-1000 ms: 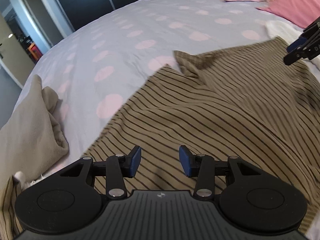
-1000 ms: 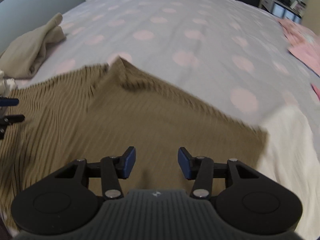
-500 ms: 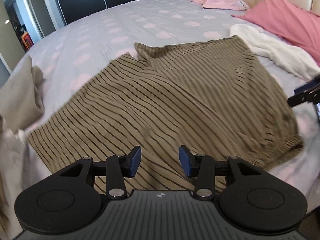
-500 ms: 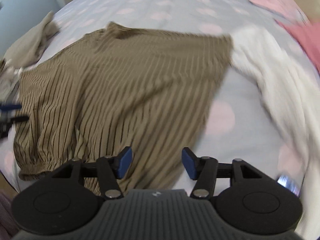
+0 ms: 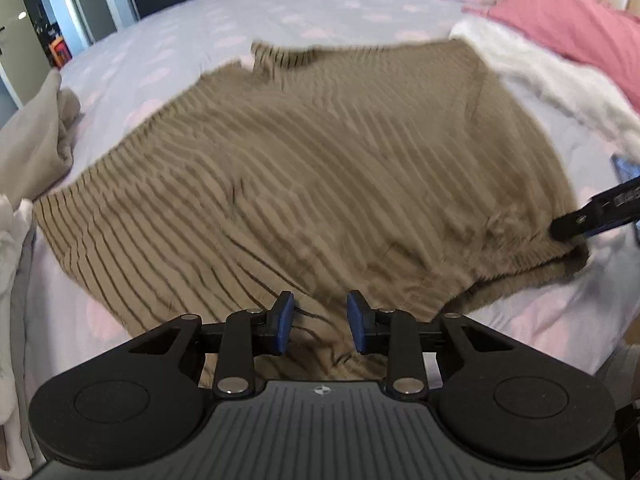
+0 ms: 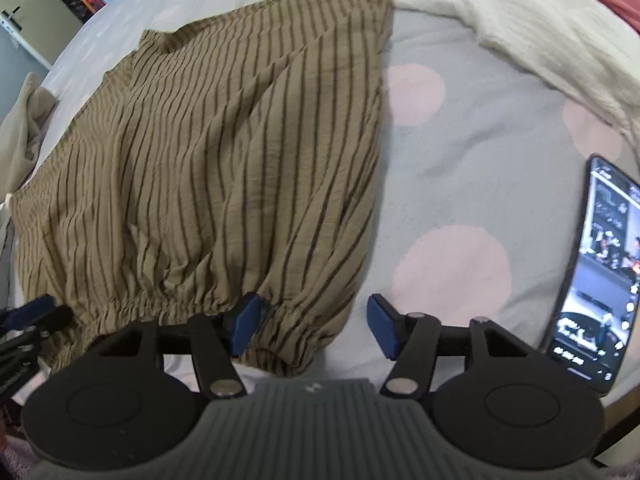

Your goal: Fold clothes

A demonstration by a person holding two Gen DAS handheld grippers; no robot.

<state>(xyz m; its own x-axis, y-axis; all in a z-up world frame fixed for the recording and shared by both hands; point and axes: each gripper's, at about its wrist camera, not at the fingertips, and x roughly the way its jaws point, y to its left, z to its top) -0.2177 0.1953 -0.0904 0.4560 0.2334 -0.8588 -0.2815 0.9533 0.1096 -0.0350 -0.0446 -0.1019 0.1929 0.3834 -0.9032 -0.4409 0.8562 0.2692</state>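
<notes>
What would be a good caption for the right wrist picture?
Right claw, closing, straddles the gathered hem of a striped brown garment beside a lit phone.

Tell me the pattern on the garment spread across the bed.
Olive-brown with thin dark stripes; the striped garment shows sharpest in the right wrist view.

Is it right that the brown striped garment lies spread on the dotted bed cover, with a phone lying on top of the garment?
Not quite. The phone lies on the dotted bed cover, beside the brown striped garment and apart from it, not on it. The right wrist view shows this. The garment does lie spread on the cover.
</notes>
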